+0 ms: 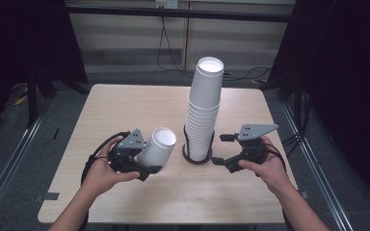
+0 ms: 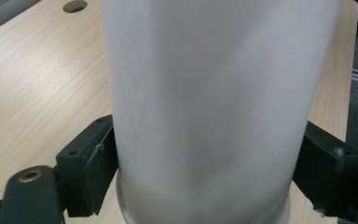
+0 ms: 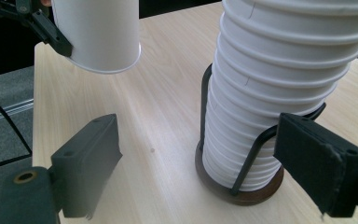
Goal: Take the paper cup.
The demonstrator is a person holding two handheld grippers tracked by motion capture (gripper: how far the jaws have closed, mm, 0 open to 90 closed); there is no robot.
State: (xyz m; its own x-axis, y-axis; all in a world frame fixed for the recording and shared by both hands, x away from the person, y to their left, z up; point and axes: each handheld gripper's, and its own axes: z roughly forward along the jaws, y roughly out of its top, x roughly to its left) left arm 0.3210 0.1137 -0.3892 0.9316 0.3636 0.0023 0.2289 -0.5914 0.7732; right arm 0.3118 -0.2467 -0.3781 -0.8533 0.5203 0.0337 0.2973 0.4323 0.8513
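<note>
1. High view: the left claw (image 1: 147, 163) grips a single white cup (image 1: 158, 146), tilted with its mouth up and away from the person, just above the worktop (image 1: 125, 106) and just left of the stack (image 1: 204, 108). The stack stands in a dark wire holder (image 1: 196, 156) near the worktop's middle. The right claw (image 1: 221, 149) hangs just right of the holder, jaws spread and holding nothing.

2. Left gripper view: both jaws press the cup's (image 2: 205, 102) wall near its base end. It looks like thin paper, so I judge it light and easily crushed; a gentle grip on the side wall, low on the cup, should suit it. The wall is plain, with no print or label.

3. Right gripper view: the jaws stand wide, with the lower stack (image 3: 270, 107) and holder (image 3: 242, 186) between them but untouched. The held cup (image 3: 100, 32) shows at upper left. No brand or writing can be read on any cup.
</note>
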